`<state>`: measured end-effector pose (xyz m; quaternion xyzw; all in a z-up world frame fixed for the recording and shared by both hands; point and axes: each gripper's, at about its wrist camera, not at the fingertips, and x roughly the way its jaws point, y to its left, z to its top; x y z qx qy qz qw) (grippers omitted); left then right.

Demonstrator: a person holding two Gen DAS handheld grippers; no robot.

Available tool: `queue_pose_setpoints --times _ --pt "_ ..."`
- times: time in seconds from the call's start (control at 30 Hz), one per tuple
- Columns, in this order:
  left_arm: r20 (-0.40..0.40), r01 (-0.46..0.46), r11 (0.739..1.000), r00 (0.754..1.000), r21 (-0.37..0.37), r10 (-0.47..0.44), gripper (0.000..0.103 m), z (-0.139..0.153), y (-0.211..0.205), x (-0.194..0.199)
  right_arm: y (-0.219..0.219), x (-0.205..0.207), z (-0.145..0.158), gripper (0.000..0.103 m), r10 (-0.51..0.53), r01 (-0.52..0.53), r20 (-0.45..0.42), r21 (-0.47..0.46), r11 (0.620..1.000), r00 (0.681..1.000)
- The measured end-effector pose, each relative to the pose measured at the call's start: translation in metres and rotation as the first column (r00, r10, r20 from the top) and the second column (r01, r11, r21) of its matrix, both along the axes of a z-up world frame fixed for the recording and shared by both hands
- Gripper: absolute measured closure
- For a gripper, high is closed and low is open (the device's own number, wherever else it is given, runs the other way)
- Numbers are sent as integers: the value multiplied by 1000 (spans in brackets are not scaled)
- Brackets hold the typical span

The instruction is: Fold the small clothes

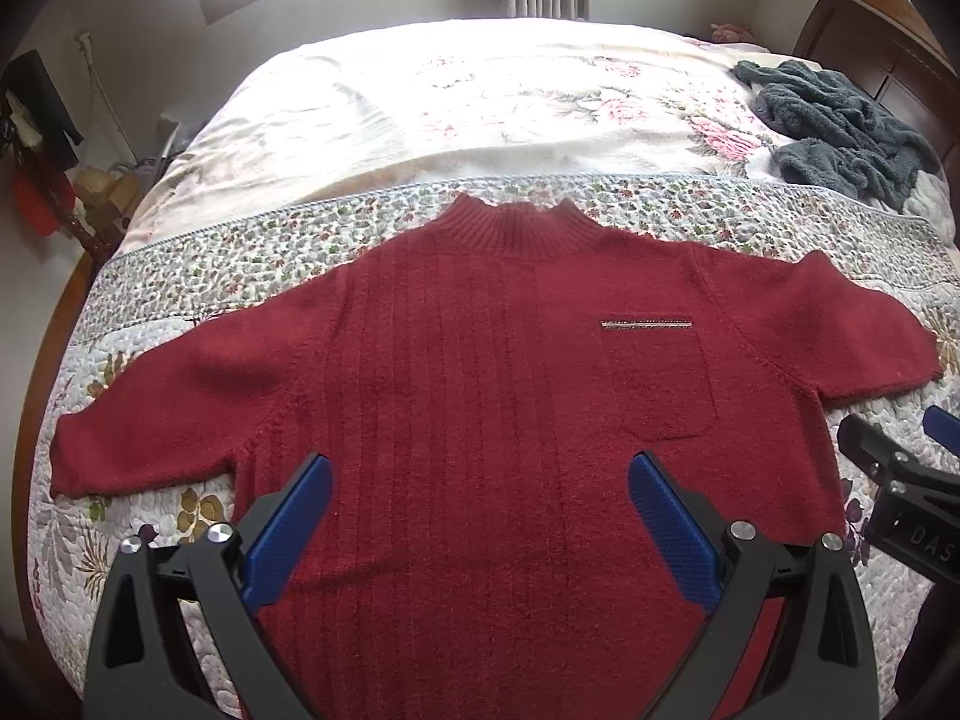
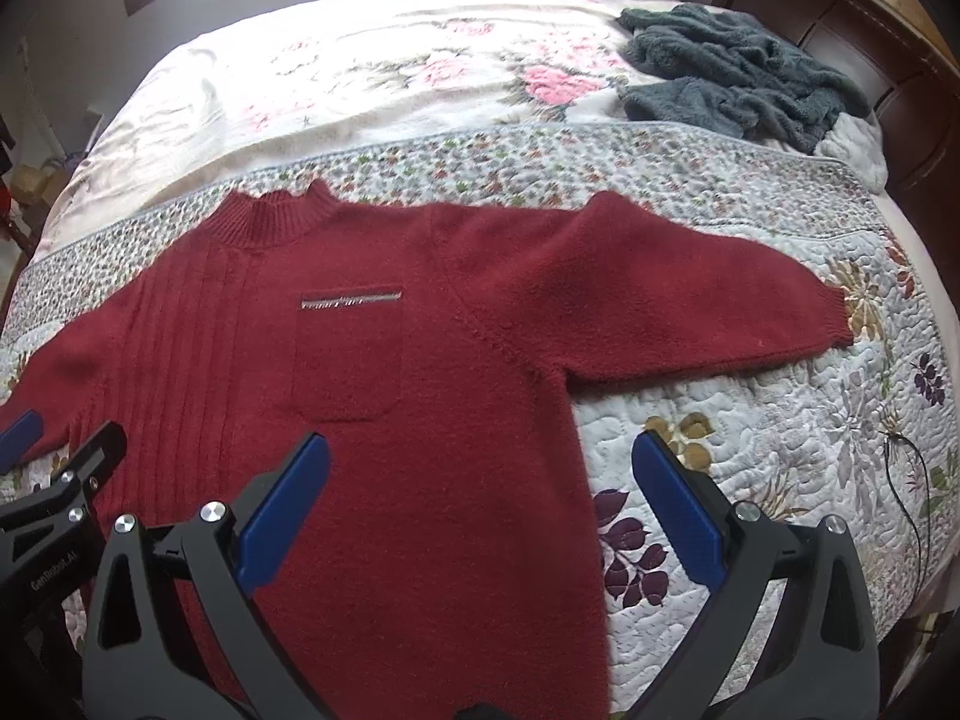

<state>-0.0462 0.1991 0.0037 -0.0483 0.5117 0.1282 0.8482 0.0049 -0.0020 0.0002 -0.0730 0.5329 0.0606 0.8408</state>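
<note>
One red sweater [image 1: 480, 372] lay across the middle of the frame, with one chest pocket [image 1: 657, 384]. One grey fleece garment [image 1: 840, 120] sat at upper right. Two grippers showed: the left gripper [image 1: 480, 516] and the right gripper [image 2: 480, 510], both at bottom centre.

Sweater [image 1: 480, 372] lies flat on the quilt [image 1: 360, 228] in front of you; blanket heap [image 1: 840, 120] behind the sweater, to its right.

My left gripper [image 1: 480, 480] and right gripper [image 2: 480, 468] match: black plastic arms, silver round screws, blue textured finger pads [image 1: 672, 528], and white lettering on the side.
</note>
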Motion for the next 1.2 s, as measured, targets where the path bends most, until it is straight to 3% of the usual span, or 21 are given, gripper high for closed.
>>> queue_pose_setpoints --times 0.1,0.2,0.33,0.5,0.83,1.2 --pt "-8 -17 999 1000 34 18 4 -1 2 -1 7 -2 -2 3 26 -26 1 -24 999 1000" --pt "7 -17 1000 1000 -1 17 4 -2 7 -3 15 -8 1 3 47 -44 52 -74 996 998" --pt "47 -23 1000 999 5 23 4 3 10 -5 22 -12 9 3 69 -63 98 -61 996 993" --pt "69 -19 999 997 -44 22 4 9 13 -5 29 -14 19 3 68 -66 127 -25 998 990" --pt "22 -26 1000 999 -13 26 4 3 20 -7 34 -11 4 3 54 -54 37 -3 999 998" --pt "18 -61 998 998 19 61 4 0 35 -19 24 -13 -2 3 23 -20 40 -65 998 999"
